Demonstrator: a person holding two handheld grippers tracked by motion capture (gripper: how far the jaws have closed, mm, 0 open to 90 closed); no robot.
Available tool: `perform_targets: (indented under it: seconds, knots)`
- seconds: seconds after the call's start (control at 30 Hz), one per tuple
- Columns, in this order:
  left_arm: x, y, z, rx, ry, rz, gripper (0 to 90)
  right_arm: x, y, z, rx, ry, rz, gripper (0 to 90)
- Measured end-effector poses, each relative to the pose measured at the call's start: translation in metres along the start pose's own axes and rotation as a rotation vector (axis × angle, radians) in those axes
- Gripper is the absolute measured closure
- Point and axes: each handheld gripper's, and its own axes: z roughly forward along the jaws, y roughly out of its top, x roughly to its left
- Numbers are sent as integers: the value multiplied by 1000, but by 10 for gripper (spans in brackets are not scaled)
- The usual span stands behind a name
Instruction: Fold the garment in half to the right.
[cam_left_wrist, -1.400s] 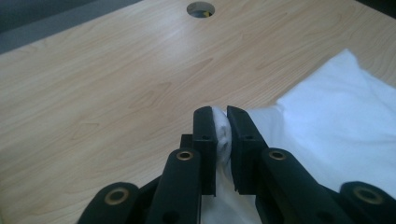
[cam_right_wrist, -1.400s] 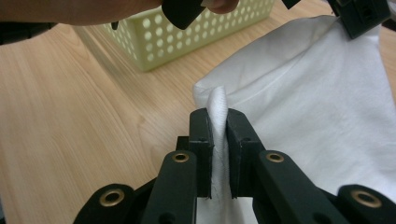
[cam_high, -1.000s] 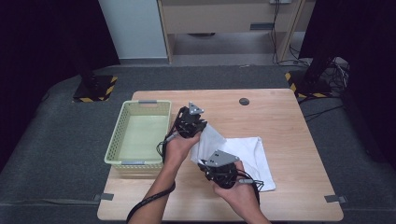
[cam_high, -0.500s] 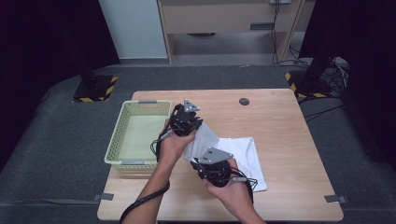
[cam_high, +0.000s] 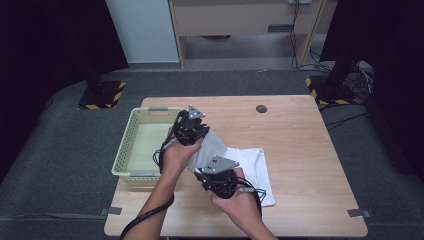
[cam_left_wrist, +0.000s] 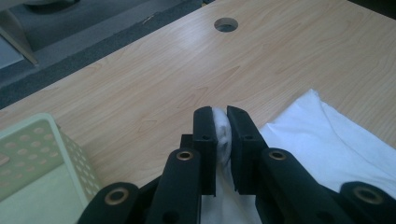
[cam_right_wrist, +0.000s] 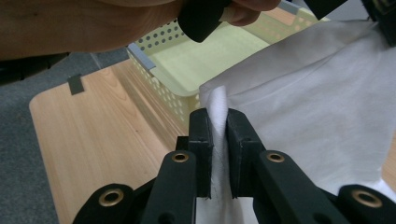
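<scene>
A white cloth (cam_high: 250, 162) lies partly on the wooden table (cam_high: 300, 135), its left side lifted. My left gripper (cam_high: 196, 131) is shut on a corner of the cloth (cam_left_wrist: 221, 133) beside the basket. My right gripper (cam_high: 212, 176) is shut on another edge of the cloth (cam_right_wrist: 218, 112), nearer the table's front. In the right gripper view the cloth hangs stretched toward the other hand above the basket (cam_right_wrist: 201, 56). Both hands hold the cloth edge raised off the table.
A pale green perforated basket (cam_high: 131, 145) stands at the table's left, with nothing in it. A round cable hole (cam_high: 261, 108) sits at the far middle of the table. Dark floor surrounds the table; a cabinet stands behind.
Both grippers have moved left toward the basket and risen a little, pulling the cloth's left side up with them. The jaws stayed closed on the cloth.
</scene>
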Motion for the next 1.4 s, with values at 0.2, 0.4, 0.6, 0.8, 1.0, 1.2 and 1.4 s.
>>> perform_targets:
  seconds: [0.2, 0.4, 0.6, 0.8, 1.0, 1.2, 1.4]
  knots:
    - [0, 0, -5, 1, 11, 0, 826, 2, 2, 4, 6, 21, 12, 819]
    - [1, 3, -7, 2, 18, -7, 826, -1, 4, -1, -2, 23, 30, 819]
    - [11, 1, -11, -2, 26, -55, 825, 4, 13, 2, -7, 26, 13, 819]
    - [5, 8, -13, -6, 19, -48, 825, 2, 17, -6, -24, 37, 24, 819]
    - [-6, 17, -4, 6, 5, -34, 825, -12, 9, -21, -36, 48, 63, 816]
    - [-19, 20, 12, 33, -2, -13, 825, -27, -10, -30, -15, 31, 87, 815]
    - [-34, 20, 29, 60, -5, 17, 825, -35, -25, -32, -4, 30, 107, 815]
